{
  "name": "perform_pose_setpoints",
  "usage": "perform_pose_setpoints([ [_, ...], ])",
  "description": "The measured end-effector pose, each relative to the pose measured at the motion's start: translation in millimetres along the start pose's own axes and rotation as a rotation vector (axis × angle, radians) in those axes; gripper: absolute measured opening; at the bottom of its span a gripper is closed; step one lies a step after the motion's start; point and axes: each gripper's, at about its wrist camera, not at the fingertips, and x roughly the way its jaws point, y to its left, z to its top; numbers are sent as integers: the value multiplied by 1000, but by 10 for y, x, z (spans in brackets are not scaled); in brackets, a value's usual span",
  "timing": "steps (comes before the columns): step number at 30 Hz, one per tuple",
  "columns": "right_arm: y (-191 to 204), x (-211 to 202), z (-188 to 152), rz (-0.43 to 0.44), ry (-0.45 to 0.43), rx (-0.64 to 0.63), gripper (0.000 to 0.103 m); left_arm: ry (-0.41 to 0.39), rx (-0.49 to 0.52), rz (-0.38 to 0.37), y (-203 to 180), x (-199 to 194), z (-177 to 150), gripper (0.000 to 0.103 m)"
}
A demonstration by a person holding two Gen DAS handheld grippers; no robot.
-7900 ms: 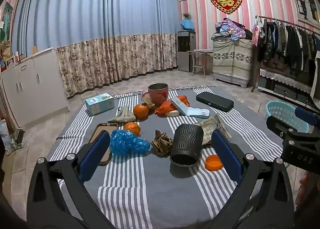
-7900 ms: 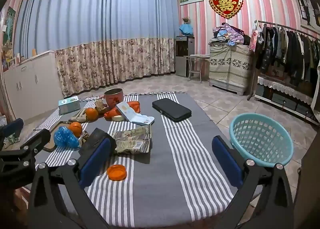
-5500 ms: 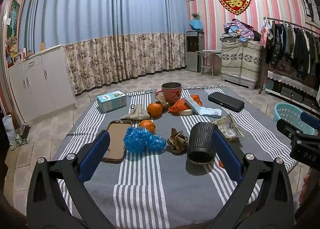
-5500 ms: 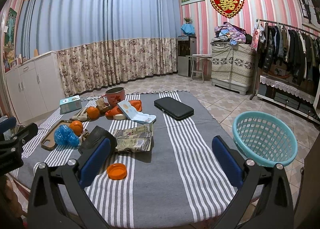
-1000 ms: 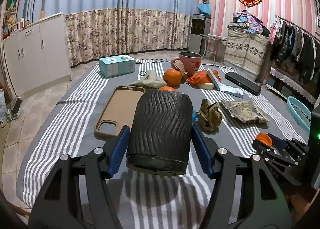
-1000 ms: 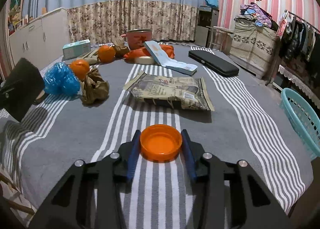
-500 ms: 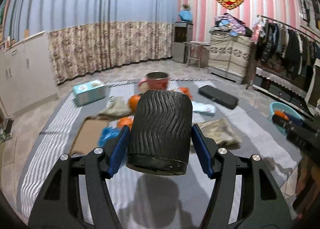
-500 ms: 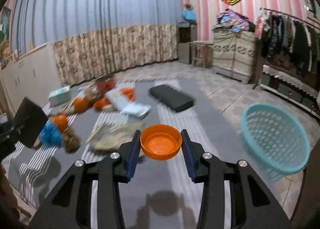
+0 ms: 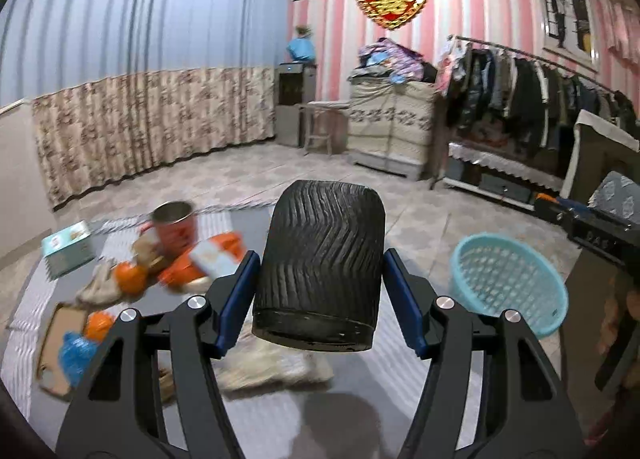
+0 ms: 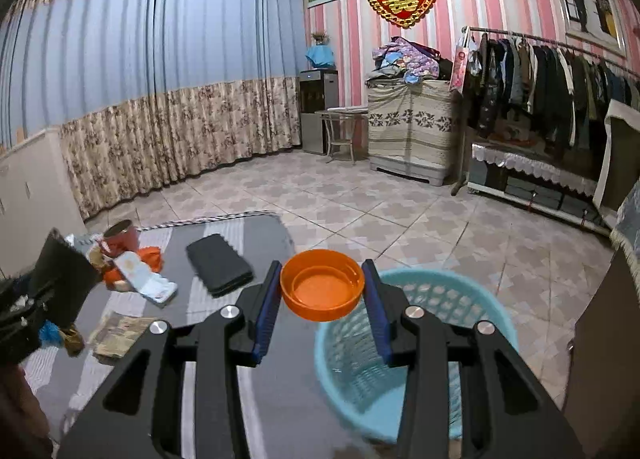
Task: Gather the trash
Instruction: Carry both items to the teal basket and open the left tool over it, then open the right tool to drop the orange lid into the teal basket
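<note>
The teal basket (image 10: 412, 343) stands open-topped on the floor just right of the striped table (image 10: 260, 243), nothing over its mouth. Left, the black case (image 10: 219, 265), booklet (image 10: 146, 279) and red pot (image 10: 120, 237) crowd the tabletop; the tiled floor (image 10: 400, 211) beyond lies free.

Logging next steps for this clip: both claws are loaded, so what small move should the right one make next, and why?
Probably carry the right claw a little further forward over the blue basket, then open. It is shut on the orange lid, and the basket's rim sits just beyond and below the lid. The left claw, shut on the black ribbed cup, looks farther from the basket.
</note>
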Motion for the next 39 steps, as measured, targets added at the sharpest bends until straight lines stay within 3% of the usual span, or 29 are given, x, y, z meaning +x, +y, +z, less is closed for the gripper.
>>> perform_pose_setpoints([
  [5,-409,108,-191,-22,1,58,40,3,3,-59,-406,224,102,62],
  [9,-736,171,-307,-94,26,74,40,32,38,-90,-738,410,76,62],
  [12,-1038,194,-364,-113,28,167,40,57,61,-124,-996,576,49,62],
  [23,-1469,524,-534,-153,93,297,40,189,133,-256,-1820,1350,-249,62],
  [28,-1587,585,-616,-216,127,289,40,237,151,-282,-2012,1671,-301,62],
  [32,-1656,603,-653,-210,135,327,40,259,149,-298,-2120,1854,-249,62],
  [36,-1605,670,-683,-204,166,321,40,260,136,-299,-2100,1902,-195,81],
  [39,-1560,688,-676,-200,170,312,40,249,130,-283,-2039,1876,-136,82],
])
